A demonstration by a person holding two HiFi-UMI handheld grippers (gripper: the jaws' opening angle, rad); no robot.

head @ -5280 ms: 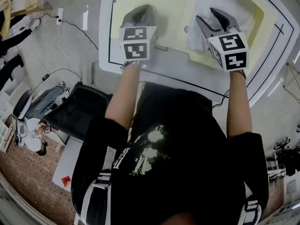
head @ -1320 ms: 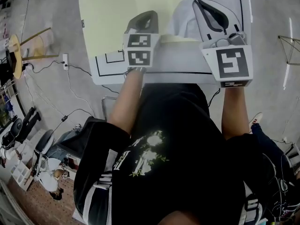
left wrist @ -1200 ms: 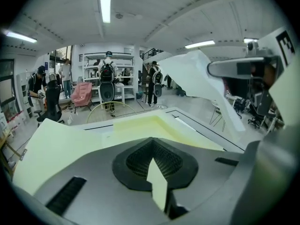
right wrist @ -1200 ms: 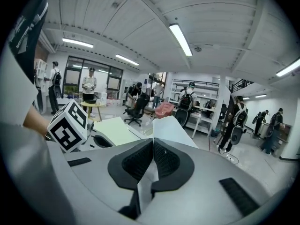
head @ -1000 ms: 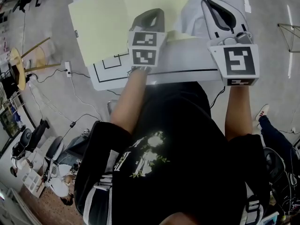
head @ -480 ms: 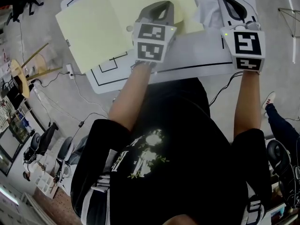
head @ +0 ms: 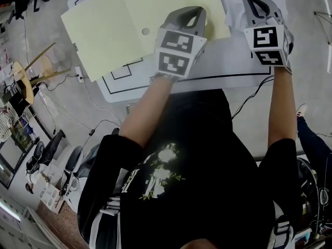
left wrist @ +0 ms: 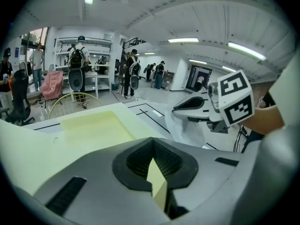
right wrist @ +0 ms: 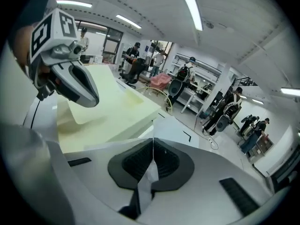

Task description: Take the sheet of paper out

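A pale yellow sheet (head: 171, 4) lies over a second yellow sheet (head: 104, 32) on the white table (head: 223, 69). My left gripper (head: 190, 15) is shut on the near edge of the yellow sheet (left wrist: 93, 128); a strip of it shows between the closed jaws of this left gripper (left wrist: 153, 159). To the right, my right gripper (head: 254, 1) is shut on a thin white translucent sleeve (head: 232, 9). A fold of that sleeve (right wrist: 150, 172) runs through the jaws of the right gripper (right wrist: 153, 153). The two grippers stand side by side, apart.
Black lines mark the table top (head: 116, 74), and the yellow sheets overhang its left edge. A stool (head: 23, 77) and cables (head: 88, 108) are on the floor at the left. People (left wrist: 77, 62) and shelves (left wrist: 96, 55) stand far behind the table.
Both grippers have shifted, the left one rightwards in the picture and the right one farther up over the table. More of the yellow sheets shows to the left of the white sleeve.
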